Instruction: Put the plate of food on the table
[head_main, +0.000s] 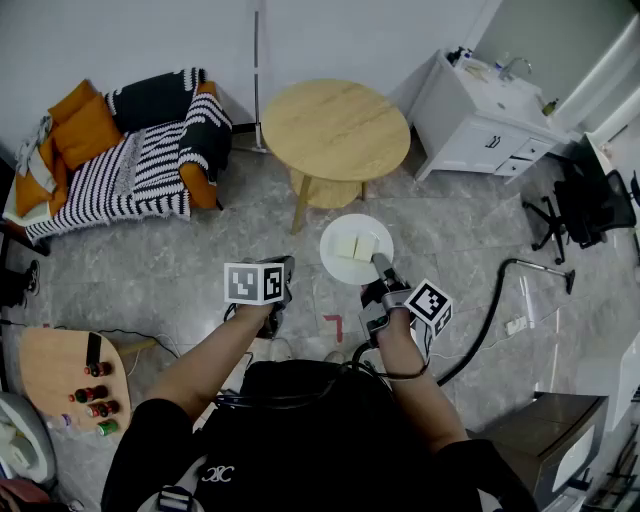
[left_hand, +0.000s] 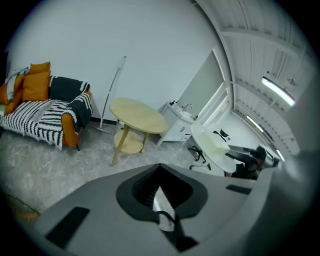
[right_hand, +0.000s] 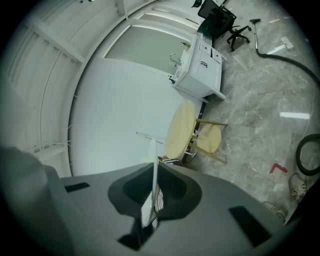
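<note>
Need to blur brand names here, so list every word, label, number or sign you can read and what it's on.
No readable text anywhere.
Left marker cube and right marker cube: black-and-white square patterns, no letters.
White logo on the person's black shirt: too small to read.
Bottles at lower left: labels too small.
Red floor mark: a corner shape, no letter.
</note>
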